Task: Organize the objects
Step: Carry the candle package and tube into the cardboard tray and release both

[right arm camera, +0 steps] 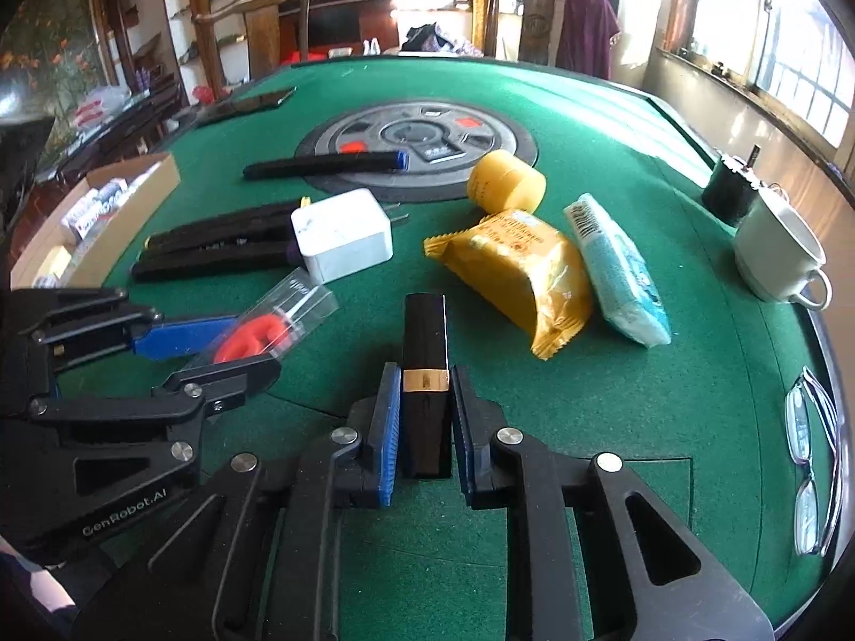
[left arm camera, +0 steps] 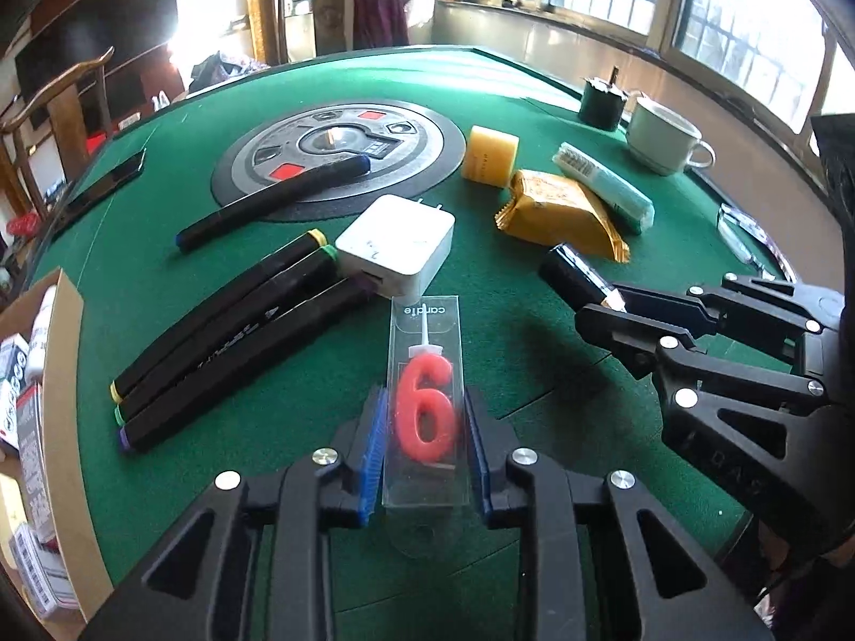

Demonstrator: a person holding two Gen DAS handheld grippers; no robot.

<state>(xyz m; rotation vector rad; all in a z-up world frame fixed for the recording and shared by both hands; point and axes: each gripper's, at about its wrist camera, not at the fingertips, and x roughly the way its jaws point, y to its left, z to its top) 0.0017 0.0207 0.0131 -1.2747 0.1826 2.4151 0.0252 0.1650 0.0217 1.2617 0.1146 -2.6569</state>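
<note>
We see a green felt bench point(left arm camera: 299, 96) with a round grey disc point(left arm camera: 342, 152) set in its middle. One black marker point(left arm camera: 272, 200) lies across the disc's edge; three more markers point(left arm camera: 230, 326) lie side by side, touching a white charger point(left arm camera: 395, 251). Beside those sit a yellow block point(left arm camera: 489, 155), a golden snack packet point(left arm camera: 561, 216) and a pale blue packet point(left arm camera: 606, 187) (these two touching). A white cup point(left arm camera: 665, 136), glasses point(right arm camera: 809, 459), a phone point(left arm camera: 107, 187) and a cardboard box point(right arm camera: 107, 213) stand near the edges.
</note>
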